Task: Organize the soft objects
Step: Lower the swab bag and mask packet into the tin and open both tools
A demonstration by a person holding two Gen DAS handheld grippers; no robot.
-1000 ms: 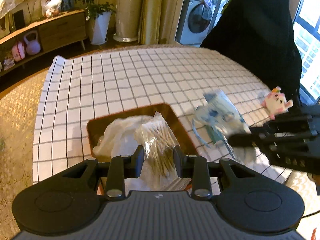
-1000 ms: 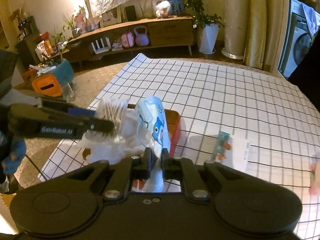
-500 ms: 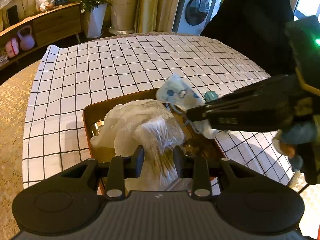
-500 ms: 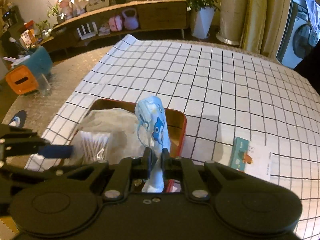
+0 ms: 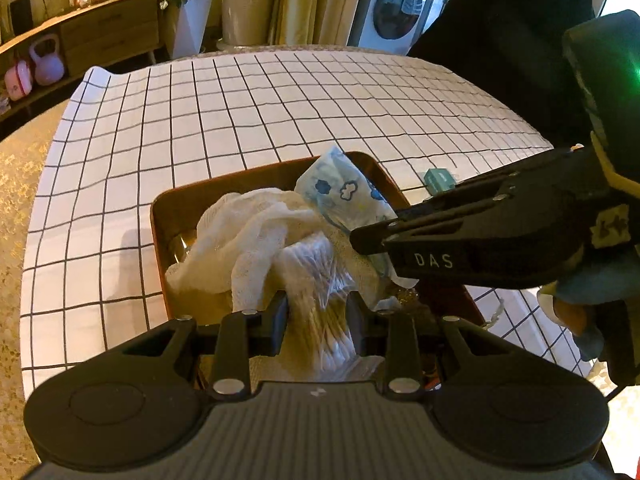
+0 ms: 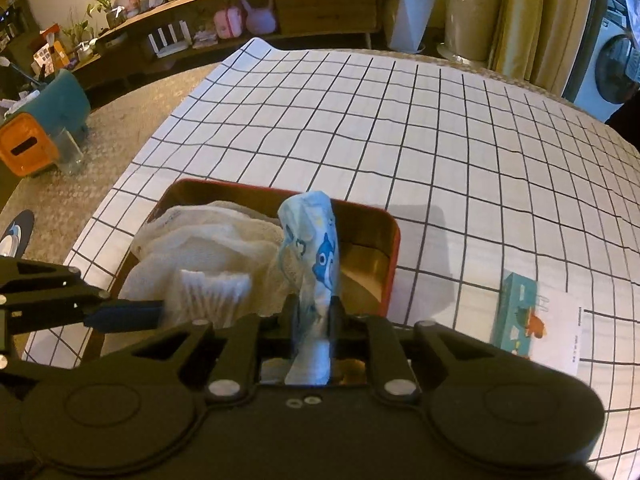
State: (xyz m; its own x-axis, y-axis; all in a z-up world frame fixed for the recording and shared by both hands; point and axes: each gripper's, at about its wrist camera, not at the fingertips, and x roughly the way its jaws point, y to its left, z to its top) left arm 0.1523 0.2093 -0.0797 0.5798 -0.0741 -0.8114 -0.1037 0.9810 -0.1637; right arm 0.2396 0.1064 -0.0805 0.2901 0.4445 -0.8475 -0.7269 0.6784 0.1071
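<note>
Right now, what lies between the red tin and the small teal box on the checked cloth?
Nothing: in the right wrist view only bare checked cloth separates the red tin from the teal box, which rests on a white paper.

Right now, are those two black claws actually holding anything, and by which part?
Left gripper grips a clear bag of cotton swabs by its near end. The right gripper, jaws just opening, has the blue patterned mask between them by its lower end.
</note>
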